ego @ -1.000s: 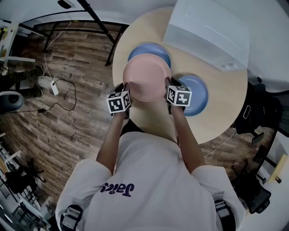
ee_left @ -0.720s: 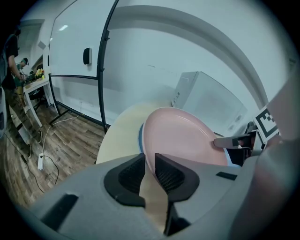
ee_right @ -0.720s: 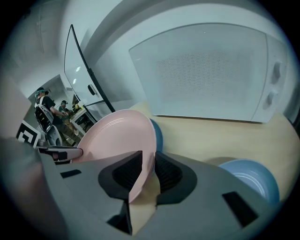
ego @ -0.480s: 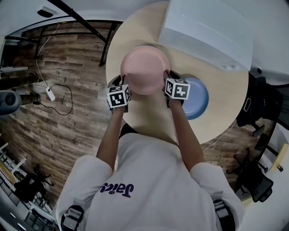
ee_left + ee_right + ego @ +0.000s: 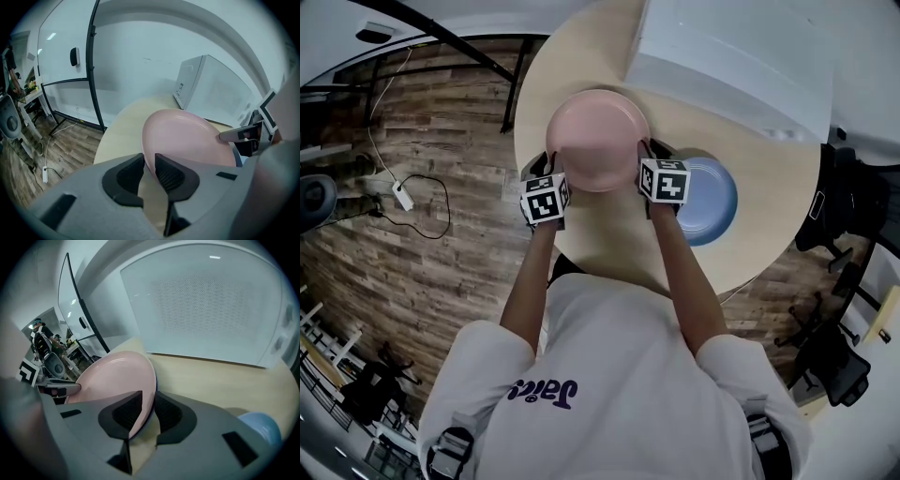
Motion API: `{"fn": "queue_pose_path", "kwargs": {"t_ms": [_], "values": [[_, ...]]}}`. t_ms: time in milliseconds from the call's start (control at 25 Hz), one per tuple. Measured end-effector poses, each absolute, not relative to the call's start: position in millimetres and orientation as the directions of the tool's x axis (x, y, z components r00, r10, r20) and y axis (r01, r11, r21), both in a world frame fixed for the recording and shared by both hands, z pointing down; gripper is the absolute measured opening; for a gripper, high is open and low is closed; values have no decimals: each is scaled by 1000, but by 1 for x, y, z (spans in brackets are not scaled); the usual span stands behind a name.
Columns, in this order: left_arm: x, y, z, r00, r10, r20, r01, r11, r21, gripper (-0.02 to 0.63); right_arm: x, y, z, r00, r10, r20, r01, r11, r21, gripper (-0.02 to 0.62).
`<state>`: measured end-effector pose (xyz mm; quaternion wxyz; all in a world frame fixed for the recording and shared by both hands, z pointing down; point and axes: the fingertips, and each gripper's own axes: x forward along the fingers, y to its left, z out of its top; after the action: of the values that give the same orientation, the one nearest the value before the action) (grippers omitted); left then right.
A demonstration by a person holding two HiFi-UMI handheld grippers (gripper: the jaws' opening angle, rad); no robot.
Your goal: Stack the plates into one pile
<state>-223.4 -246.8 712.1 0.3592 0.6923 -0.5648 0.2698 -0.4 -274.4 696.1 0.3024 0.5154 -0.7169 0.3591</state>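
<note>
Round wooden counter (image 5: 609, 239), plank floor (image 5: 422, 272) beyond its left edge.

1. Left tool (image 5: 150, 164): jaws nearly together, pinched on the rim of the pink plate (image 5: 187, 140).
2. Right tool (image 5: 147, 411): same narrow grip on the opposite rim.
3. Pink plate: carried between both tools, over the counter's left part.
4. Blue plate (image 5: 710, 200): lies apart, toward the right edge.
5. White box (image 5: 731, 66): along the far edge.

Progress, as I judge it: the pile is unfinished, since the blue plate at the right has yet to join.

Views: the head view shows nothing beneath the pink plate. Only the right gripper view shows a bluish edge (image 5: 151, 417) under its rim, possibly another plate. I cannot tell whether the pink plate has landed.
</note>
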Motion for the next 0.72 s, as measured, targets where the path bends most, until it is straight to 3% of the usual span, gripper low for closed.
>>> {"fn": "queue_pose_path", "kwargs": {"t_ms": [40, 120, 160, 240, 320, 720], "values": [[-223, -247, 713, 225, -584, 780, -974, -105, 202, 69, -2, -276, 695, -295, -533, 793, -954, 213, -212, 86], [-219, -247, 712, 256, -579, 774, -965, -107, 239, 86, -5, -278, 693, -324, -556, 765, -945, 217, -243, 206], [-218, -248, 710, 274, -582, 765, -959, -110, 260, 120, -6, -278, 691, -335, -564, 755, -942, 224, -250, 219], [-217, -250, 705, 303, -593, 746, -950, -129, 283, 198, -6, -277, 687, -343, -578, 740, -939, 238, -249, 226], [-219, -251, 703, 321, -602, 731, -945, -149, 292, 215, -3, -277, 683, -342, -600, 723, -940, 226, -257, 227], [-216, -256, 721, 426, -573, 700, -882, -89, 463, 219, 5, -276, 700, -305, -545, 781, -952, 159, -261, 225]]}}
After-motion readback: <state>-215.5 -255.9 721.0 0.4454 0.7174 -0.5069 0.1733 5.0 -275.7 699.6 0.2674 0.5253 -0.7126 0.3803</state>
